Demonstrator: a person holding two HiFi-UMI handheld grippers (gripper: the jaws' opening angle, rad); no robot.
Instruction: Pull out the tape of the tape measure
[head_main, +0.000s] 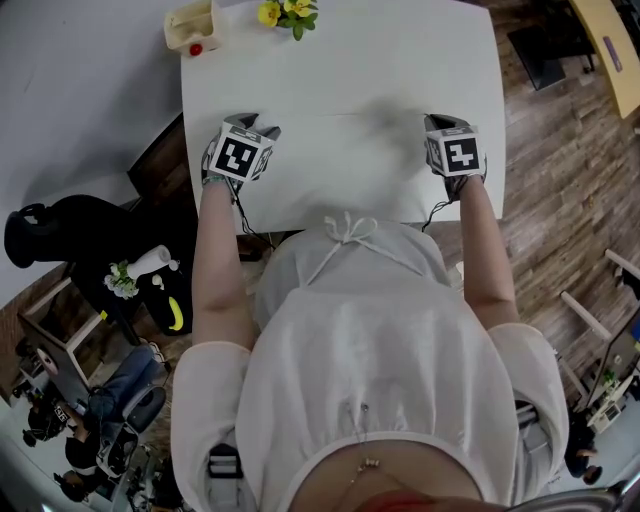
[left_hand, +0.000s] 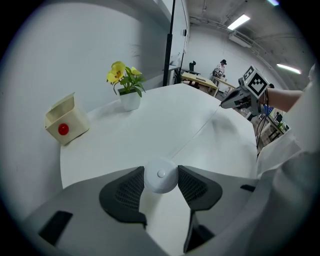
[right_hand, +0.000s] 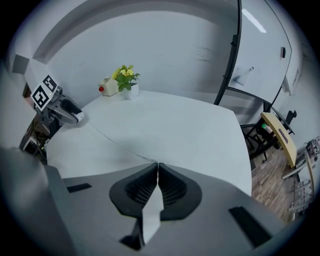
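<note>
A small round white tape measure (left_hand: 160, 181) sits between the pads of my left gripper (left_hand: 160, 172), which is shut on it just above the white table (head_main: 350, 70). A thin tape (left_hand: 197, 135) runs out of it across the table to my right gripper (left_hand: 243, 94). In the right gripper view the tape (right_hand: 111, 139) reaches the closed jaws of the right gripper (right_hand: 158, 165), which is shut on its end. That view shows the left gripper (right_hand: 64, 112) at the far left. In the head view the left gripper (head_main: 250, 130) and right gripper (head_main: 445, 128) stand apart over the table's near half.
A pot of yellow flowers (head_main: 288, 14) and a cream box with a red button (head_main: 193, 30) stand at the table's far left corner. The table's right edge drops to a wooden floor (head_main: 560, 180). A black pole (right_hand: 235, 50) rises beyond the table.
</note>
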